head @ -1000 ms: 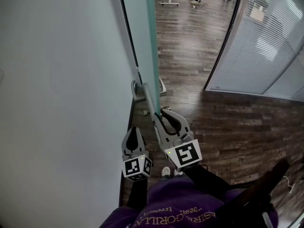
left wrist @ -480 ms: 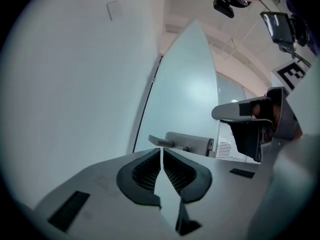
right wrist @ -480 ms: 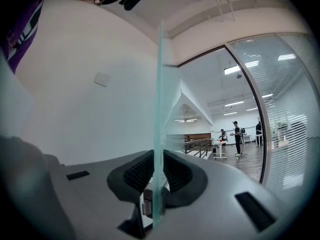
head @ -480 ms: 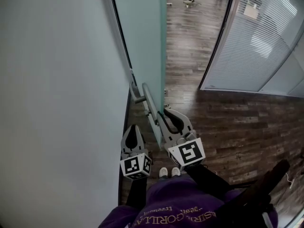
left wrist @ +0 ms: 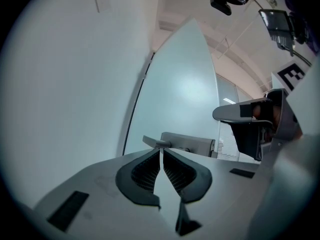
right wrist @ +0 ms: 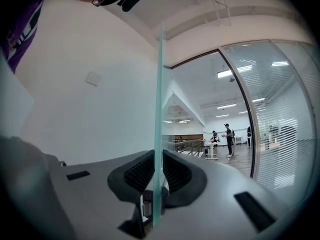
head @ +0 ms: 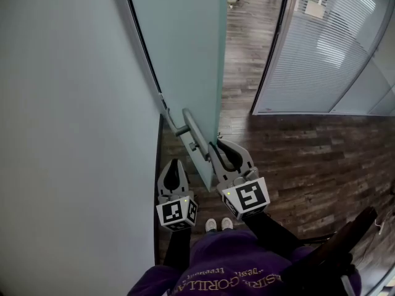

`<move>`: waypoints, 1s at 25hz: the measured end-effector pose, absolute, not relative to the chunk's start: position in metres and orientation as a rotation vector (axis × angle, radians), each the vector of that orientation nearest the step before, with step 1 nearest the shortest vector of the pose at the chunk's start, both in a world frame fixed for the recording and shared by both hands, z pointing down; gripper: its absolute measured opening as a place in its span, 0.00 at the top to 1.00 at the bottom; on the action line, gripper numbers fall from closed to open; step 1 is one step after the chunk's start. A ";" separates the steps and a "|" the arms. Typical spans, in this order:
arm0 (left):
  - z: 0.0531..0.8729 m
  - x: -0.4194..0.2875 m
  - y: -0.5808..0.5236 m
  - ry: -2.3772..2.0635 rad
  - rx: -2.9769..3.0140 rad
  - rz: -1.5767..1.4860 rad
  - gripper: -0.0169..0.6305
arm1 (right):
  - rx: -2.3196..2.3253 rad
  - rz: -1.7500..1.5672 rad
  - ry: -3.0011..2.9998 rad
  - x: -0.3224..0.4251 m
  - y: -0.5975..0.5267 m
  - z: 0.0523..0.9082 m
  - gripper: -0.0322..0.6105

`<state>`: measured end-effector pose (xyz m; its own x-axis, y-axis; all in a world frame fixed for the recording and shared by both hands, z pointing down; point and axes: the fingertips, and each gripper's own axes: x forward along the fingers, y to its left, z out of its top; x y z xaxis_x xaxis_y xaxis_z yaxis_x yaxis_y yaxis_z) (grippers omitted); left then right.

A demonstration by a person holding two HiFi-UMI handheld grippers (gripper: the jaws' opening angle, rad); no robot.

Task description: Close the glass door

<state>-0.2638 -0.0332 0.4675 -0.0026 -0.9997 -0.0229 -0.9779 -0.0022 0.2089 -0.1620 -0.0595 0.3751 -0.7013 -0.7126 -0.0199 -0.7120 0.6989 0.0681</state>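
The frosted glass door (head: 185, 48) stands partly swung, its free edge toward me, with a grey bar handle (head: 194, 134) on its left face. My right gripper (head: 217, 145) is shut on the door's edge just below the handle. In the right gripper view the pale green glass edge (right wrist: 160, 84) runs straight up from between the pads of the right gripper (right wrist: 158, 156). My left gripper (head: 173, 164) is shut and empty, beside the white wall and short of the handle (left wrist: 187, 144). In the left gripper view its closed tips (left wrist: 161, 149) point at the door's face (left wrist: 185, 94).
A white wall (head: 74, 103) fills the left. A dark door frame (head: 271, 48) and a curved glass partition with blinds (head: 327, 60) stand on the right, above dark wood floor (head: 308, 159). Two people (right wrist: 229, 139) stand far down the hall. My shoes (head: 217, 224) are below the grippers.
The door has swung, its free edge moving right toward the dark frame and more of its face showing. Both grippers have travelled with it; the right one keeps its grip.
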 end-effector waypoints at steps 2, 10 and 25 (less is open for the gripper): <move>0.459 -0.246 -0.040 -2.114 2.127 -0.248 0.97 | 1.238 -0.103 -2.885 -0.140 -0.069 0.368 0.88; 0.469 -0.237 -0.050 -2.066 2.147 -0.253 0.97 | 1.333 -0.089 -2.876 -0.111 -0.089 0.374 0.89; 0.505 -0.249 -0.051 -1.948 2.227 -0.286 0.97 | 1.462 -0.101 -2.818 -0.104 -0.110 0.406 0.89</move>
